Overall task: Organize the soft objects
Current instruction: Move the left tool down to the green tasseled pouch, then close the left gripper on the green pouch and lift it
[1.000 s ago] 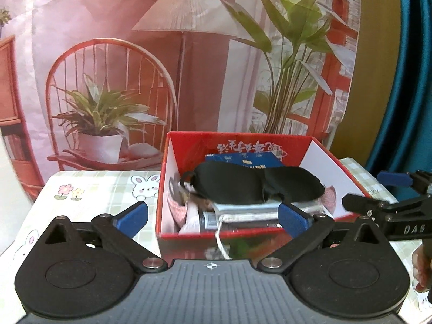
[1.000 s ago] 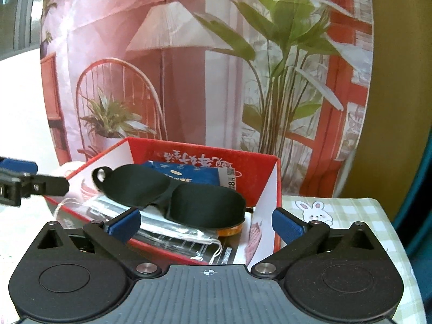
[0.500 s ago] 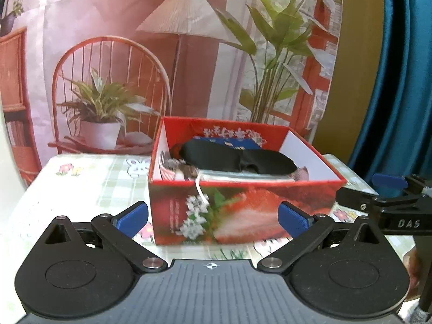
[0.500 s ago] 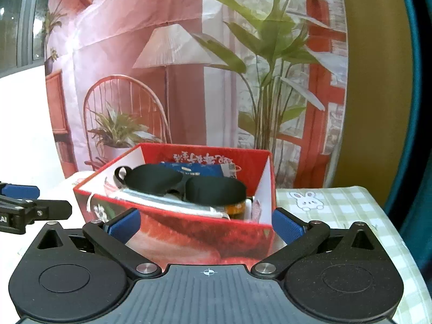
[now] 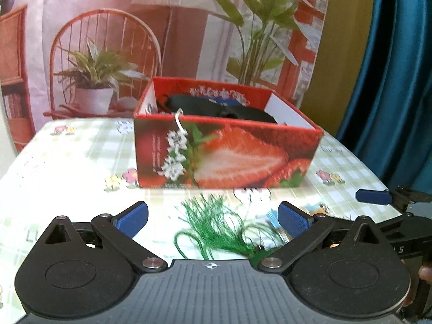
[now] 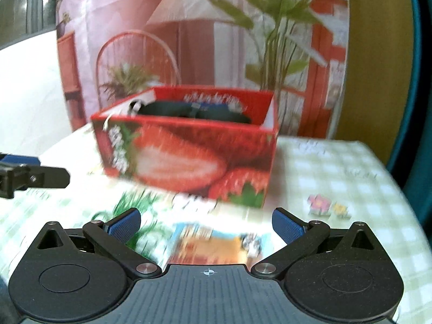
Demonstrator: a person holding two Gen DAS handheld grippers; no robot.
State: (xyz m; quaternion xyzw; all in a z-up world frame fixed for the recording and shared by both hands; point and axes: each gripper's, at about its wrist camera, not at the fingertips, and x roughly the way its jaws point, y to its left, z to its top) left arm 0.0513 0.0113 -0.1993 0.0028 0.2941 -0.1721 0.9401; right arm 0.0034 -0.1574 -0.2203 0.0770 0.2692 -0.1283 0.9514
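Resting inside the red strawberry-printed box (image 5: 226, 156), the black eye mask (image 5: 216, 109) lies on top of the other contents. A green tassel (image 5: 216, 229) lies on the checked tablecloth (image 5: 75, 162) just before the left gripper (image 5: 213, 216). Both the left gripper and the right gripper (image 6: 206, 222) have their jaws spread wide, holding nothing.

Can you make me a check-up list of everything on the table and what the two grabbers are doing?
Surface: table with a green checked cloth printed with flowers.
Job's things: black eye mask lies on top inside the strawberry box; green tassel on the cloth in front of the box; colourful flat packet beside the tassel, blurred.
Clutter: white cord hangs over the box's front rim.
Grippers: left gripper open, empty; right gripper open, empty.
Cables: nothing seen.
Surroundings: printed backdrop showing a chair, lamp and plants; teal curtain at right.
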